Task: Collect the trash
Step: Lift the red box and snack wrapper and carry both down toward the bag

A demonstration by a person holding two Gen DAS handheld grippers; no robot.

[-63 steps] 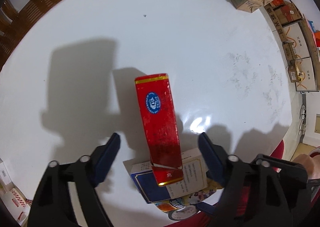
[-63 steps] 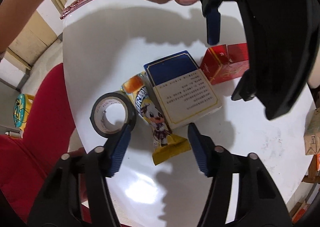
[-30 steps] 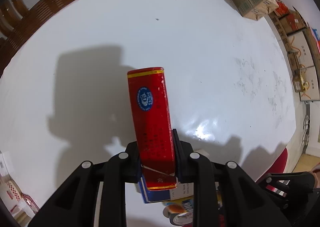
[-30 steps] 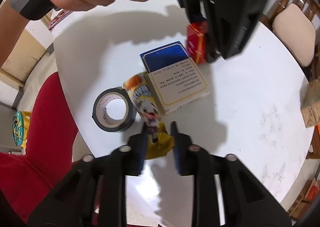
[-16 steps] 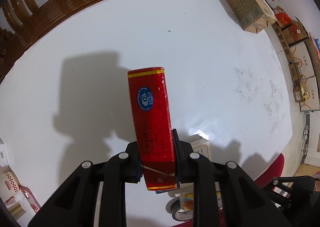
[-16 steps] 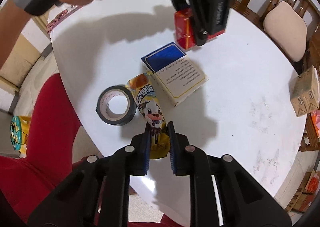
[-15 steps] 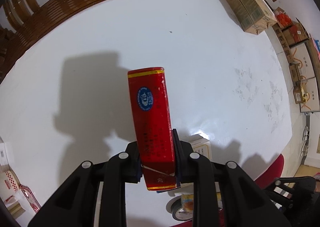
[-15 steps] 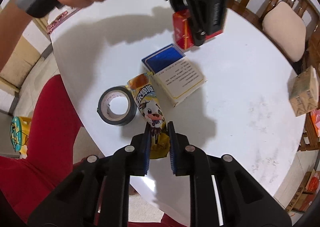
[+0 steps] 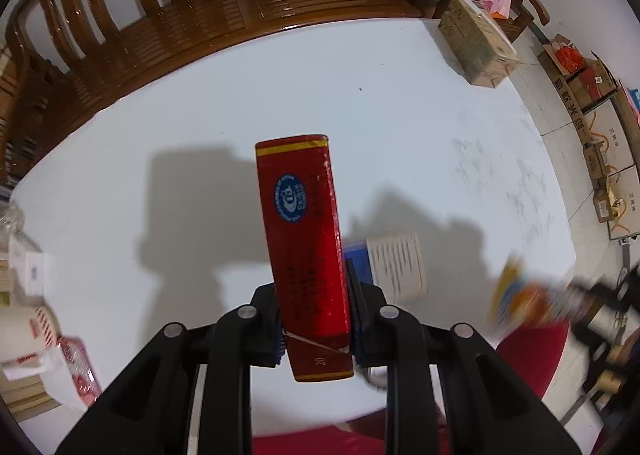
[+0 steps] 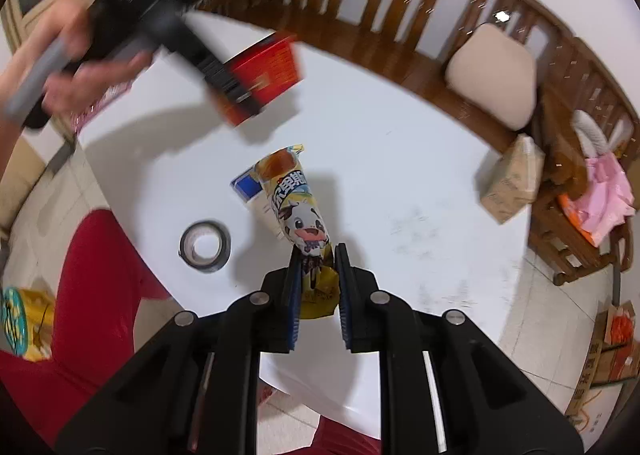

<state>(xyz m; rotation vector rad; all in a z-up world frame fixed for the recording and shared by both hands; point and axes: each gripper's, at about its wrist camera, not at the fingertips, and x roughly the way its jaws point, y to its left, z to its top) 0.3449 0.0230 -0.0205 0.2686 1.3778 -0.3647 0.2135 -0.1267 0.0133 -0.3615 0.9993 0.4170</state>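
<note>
My left gripper clamps the red carton, long axis running forward off the fingers, above the white table. My right gripper pinches the cow-print snack wrapper by its tail end, likewise pointing forward.

Both wrist views look steeply down from above, sharing the white table (its blue-and-white box too)

We see a red carton and a cow-printed wrapper lifted above the white table.
</note>
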